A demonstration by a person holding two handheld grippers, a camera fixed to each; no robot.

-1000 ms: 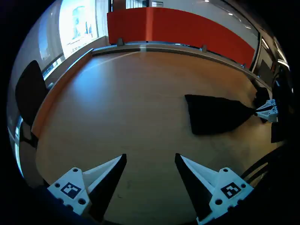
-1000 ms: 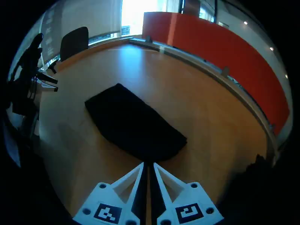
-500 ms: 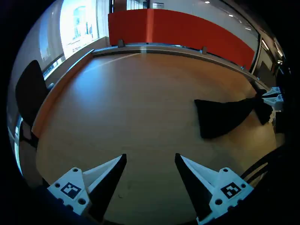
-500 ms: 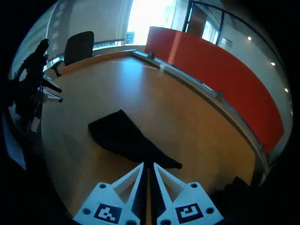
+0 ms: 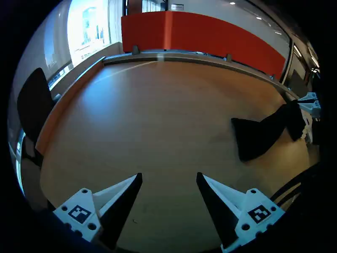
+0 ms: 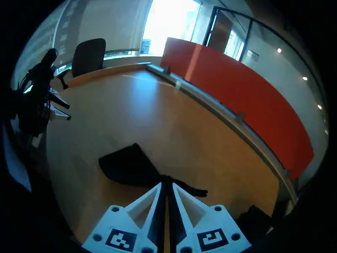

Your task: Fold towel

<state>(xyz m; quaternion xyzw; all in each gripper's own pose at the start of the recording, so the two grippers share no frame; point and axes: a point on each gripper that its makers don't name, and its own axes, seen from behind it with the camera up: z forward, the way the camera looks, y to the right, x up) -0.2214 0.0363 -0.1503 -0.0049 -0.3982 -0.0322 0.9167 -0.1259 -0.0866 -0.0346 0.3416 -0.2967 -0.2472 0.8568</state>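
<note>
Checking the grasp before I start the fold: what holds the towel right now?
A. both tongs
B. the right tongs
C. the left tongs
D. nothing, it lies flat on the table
B: the right tongs are closed on one end of the towel, which rises off the table toward them, while the left tongs stand open, apart from it.

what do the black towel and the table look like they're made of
The towel looks like soft cloth, matte black: it sags in limp folds from the right claw. The table looks like wood or wood-look laminate, I cannot tell which; it is smooth and semi-gloss, with pale window glare across its orange-brown top.
</note>
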